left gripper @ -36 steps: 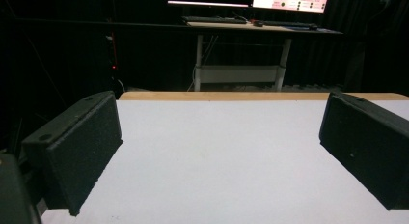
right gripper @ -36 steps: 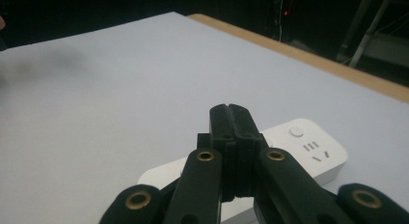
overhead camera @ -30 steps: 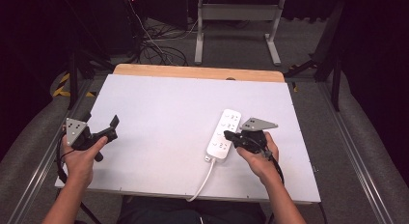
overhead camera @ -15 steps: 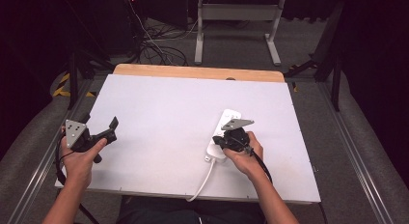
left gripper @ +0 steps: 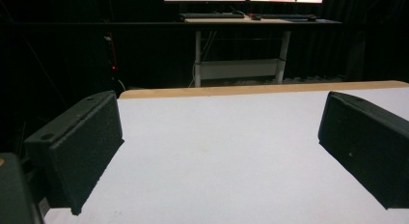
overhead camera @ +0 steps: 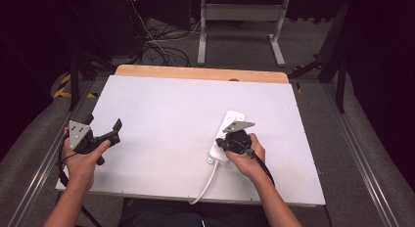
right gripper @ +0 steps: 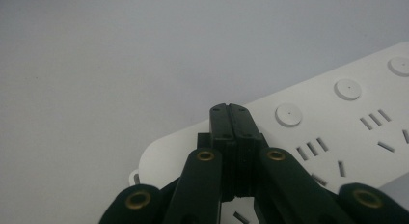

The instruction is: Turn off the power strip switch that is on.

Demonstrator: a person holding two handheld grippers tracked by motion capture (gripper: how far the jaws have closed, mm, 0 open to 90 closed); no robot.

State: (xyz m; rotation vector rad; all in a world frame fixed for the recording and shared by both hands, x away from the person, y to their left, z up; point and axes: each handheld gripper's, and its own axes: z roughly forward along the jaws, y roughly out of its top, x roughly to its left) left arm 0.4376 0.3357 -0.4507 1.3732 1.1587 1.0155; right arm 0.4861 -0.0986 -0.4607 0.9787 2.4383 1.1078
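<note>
Right gripper [right gripper: 230, 113] jaws clenched over white power strip [right gripper: 347, 122]; left gripper [overhead camera: 100, 137] jaws released, empty

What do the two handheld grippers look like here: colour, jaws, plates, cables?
Both grippers are black. The left gripper has thick, blocky, matt jaws; the right gripper has slim jaws on linkage arms with brass-coloured rivets. Each carries a grey three-cornered plate on top and trails a black cable. Forearms are bare, no sleeves.
</note>
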